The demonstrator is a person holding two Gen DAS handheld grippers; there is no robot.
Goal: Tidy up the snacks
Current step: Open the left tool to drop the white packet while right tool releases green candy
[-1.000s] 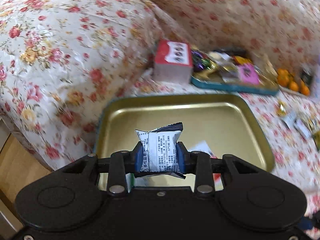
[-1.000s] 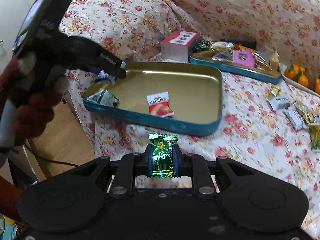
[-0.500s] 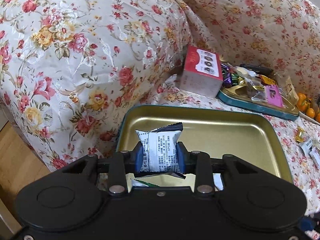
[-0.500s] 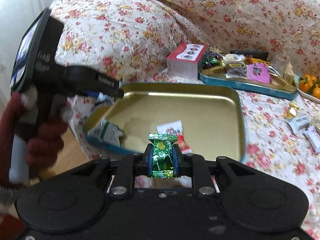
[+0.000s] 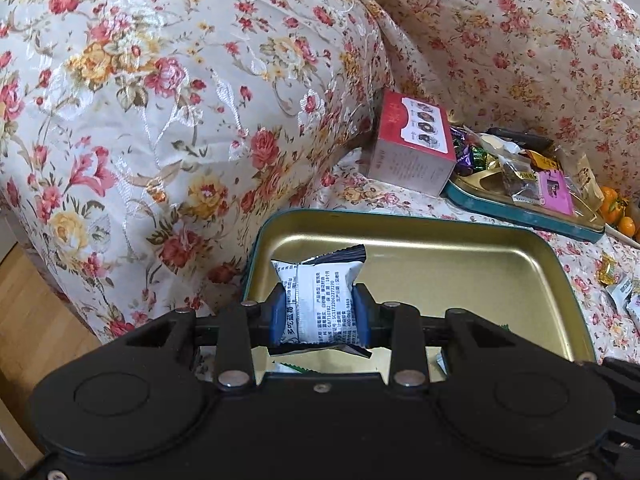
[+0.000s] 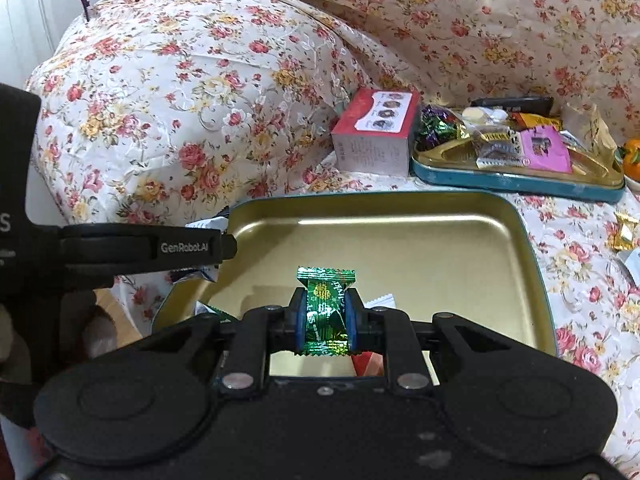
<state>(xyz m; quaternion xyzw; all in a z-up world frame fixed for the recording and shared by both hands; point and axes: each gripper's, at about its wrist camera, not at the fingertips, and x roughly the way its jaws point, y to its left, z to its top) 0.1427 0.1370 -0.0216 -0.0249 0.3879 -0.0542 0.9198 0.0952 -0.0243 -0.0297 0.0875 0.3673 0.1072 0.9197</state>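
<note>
Both your wrist views look down and forward, close over the shared gold tray [image 5: 460, 252] [image 6: 400, 236].

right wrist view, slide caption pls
Right tongs gripping a green foil candy above the gold tin tray.

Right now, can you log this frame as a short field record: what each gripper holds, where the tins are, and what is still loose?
left gripper: shut on white snack packet, held over the near tin
right gripper: shut on green foil candy, held over the near tin
near tin: gold inside, teal rim, a few wrappers at its near edge
far tin: piled with assorted snacks
red box: beside the far tin's left end
loose wrappers: on the floral cover, right of the near tin
oranges: past the far tin
</note>
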